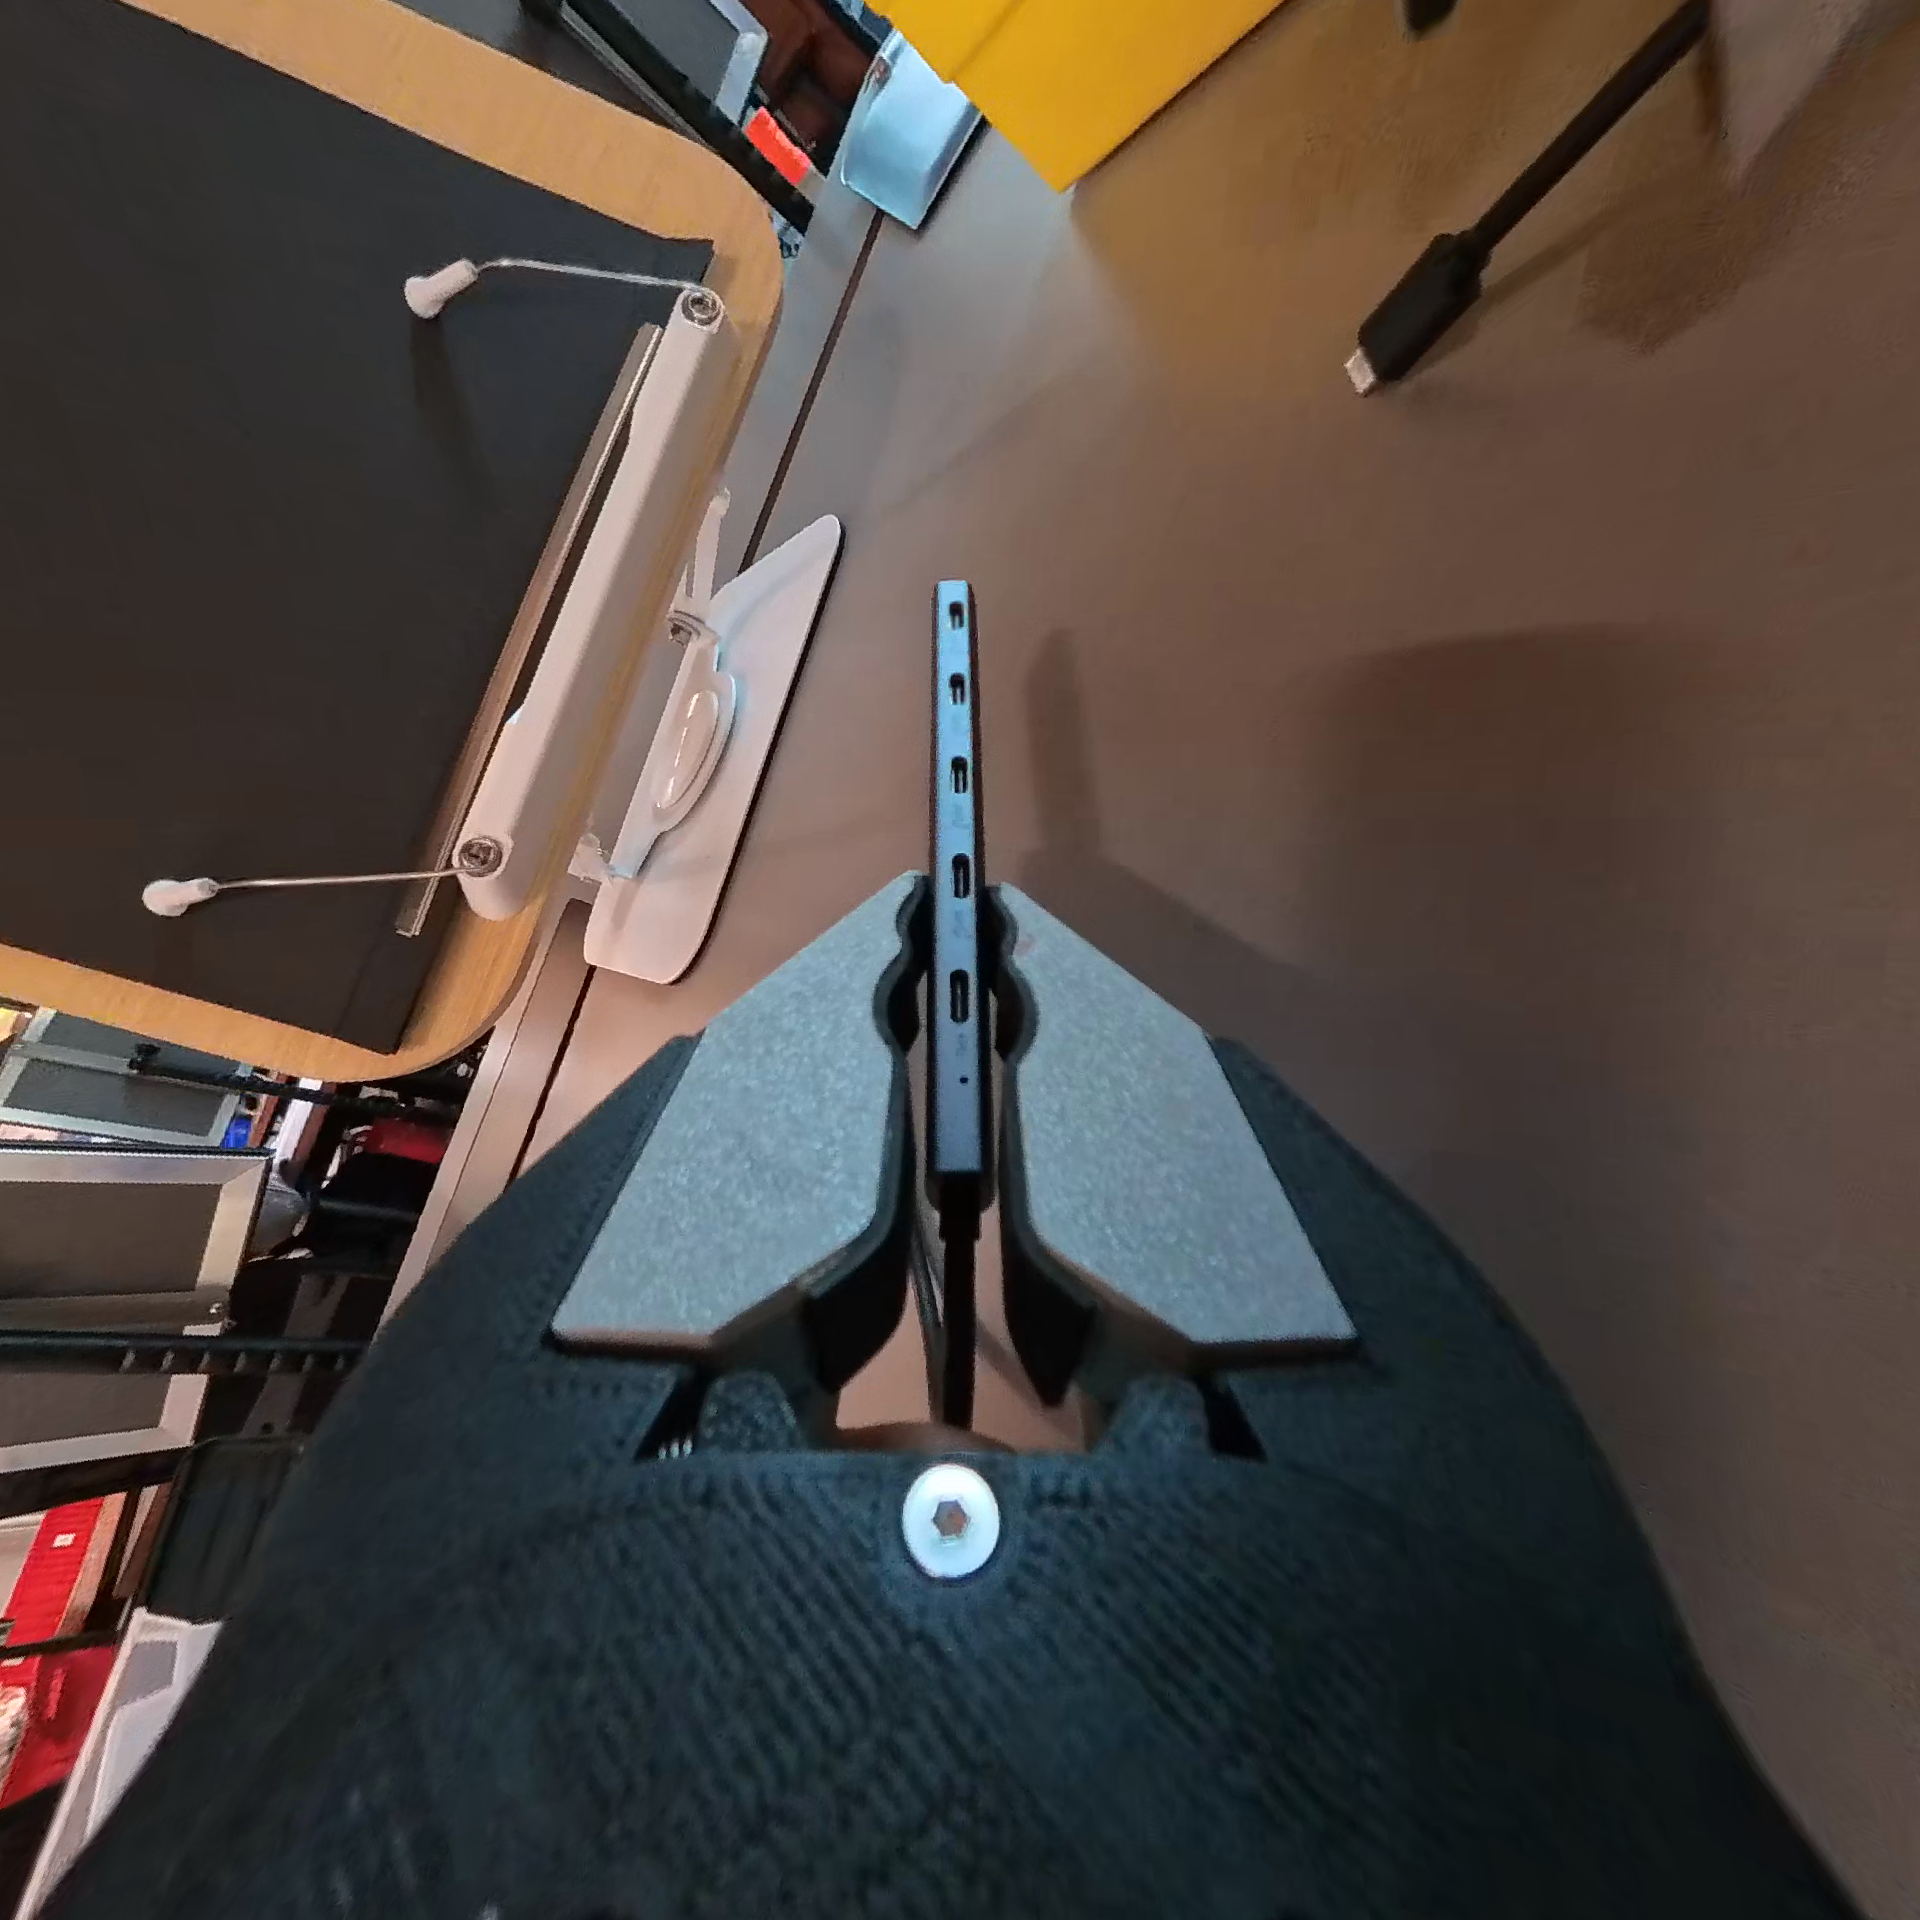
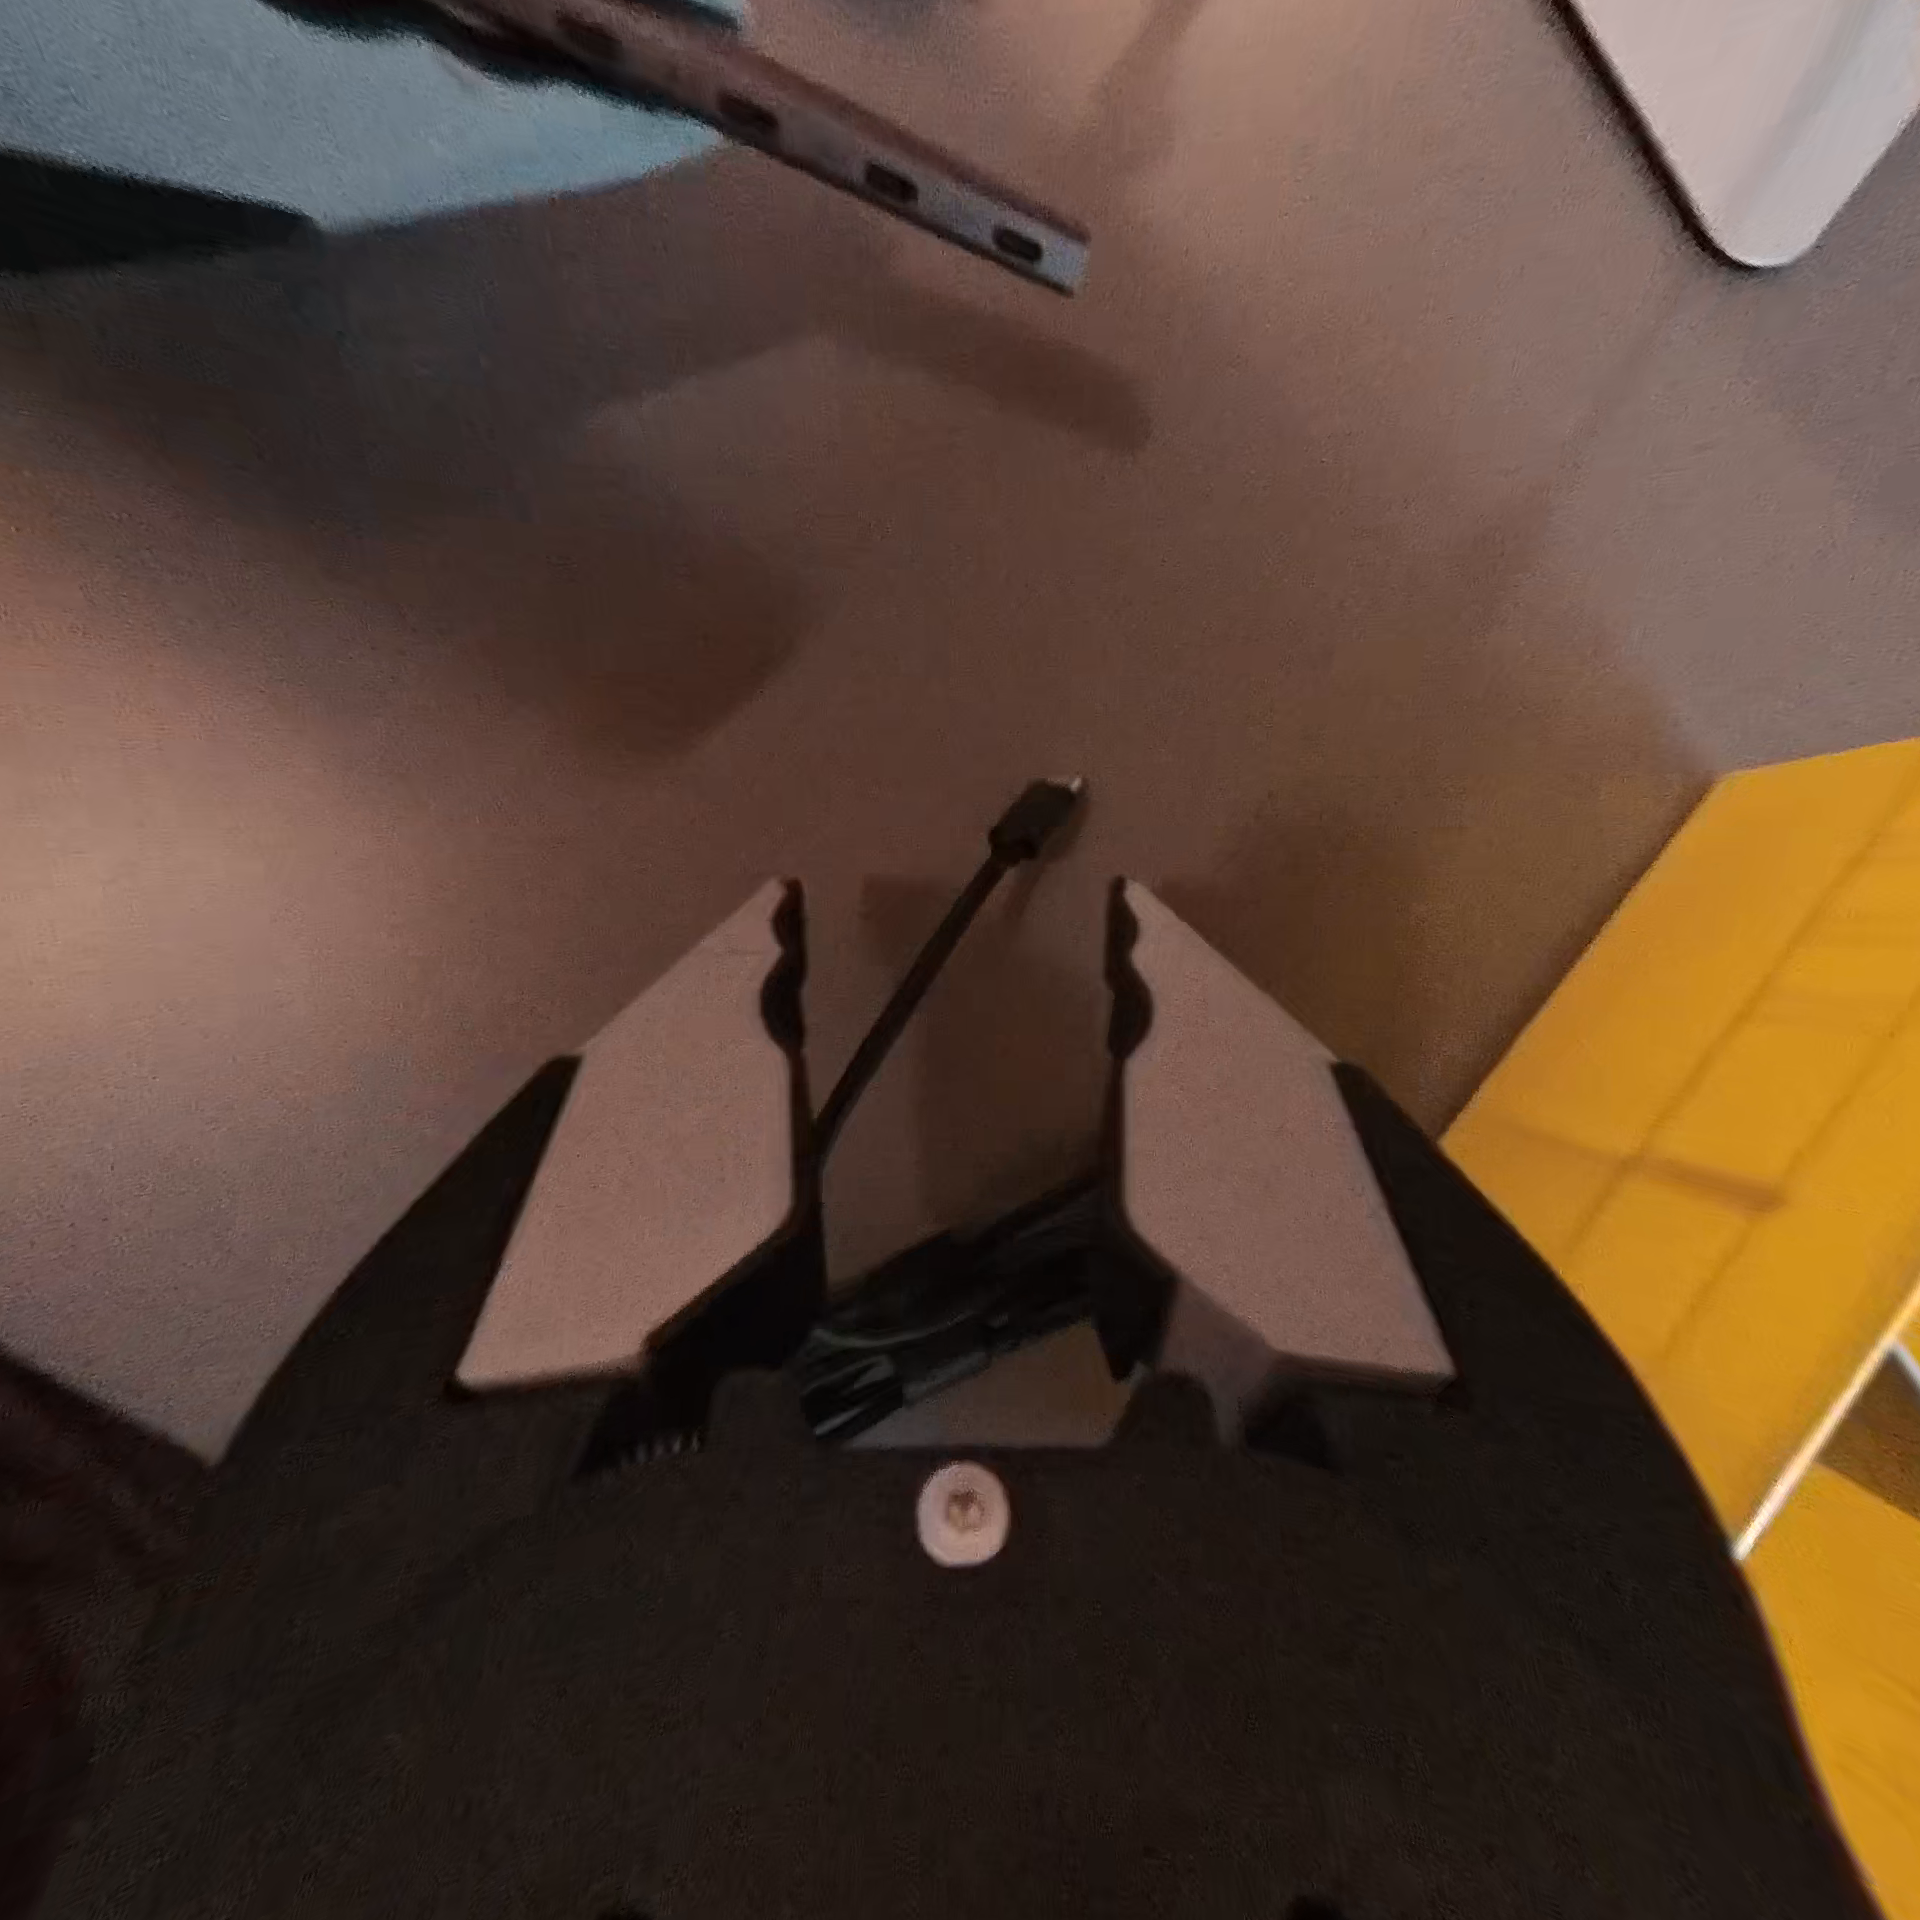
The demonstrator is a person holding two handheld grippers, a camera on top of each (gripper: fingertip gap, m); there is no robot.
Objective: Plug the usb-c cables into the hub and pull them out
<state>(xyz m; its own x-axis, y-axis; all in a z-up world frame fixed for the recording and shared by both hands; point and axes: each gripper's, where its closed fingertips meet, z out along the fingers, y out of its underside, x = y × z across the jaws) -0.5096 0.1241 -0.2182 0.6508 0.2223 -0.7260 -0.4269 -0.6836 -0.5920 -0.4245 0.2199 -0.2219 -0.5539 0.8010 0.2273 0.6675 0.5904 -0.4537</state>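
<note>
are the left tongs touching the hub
Touching: the left wrist view shows the left tongs shut on the hub, both pads pressed against its sides.

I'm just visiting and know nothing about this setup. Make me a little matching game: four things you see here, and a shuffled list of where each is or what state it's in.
Things:
1. hub
2. USB-C cable
3. right gripper
4. white stand

States:
A. open, with nothing clamped
B. on the brown table, beside the wooden board
C. clamped on edge in the left gripper, ports empty
D. lying loose on the table, unplugged

Pairs: 1-C, 2-D, 3-A, 4-B
</note>
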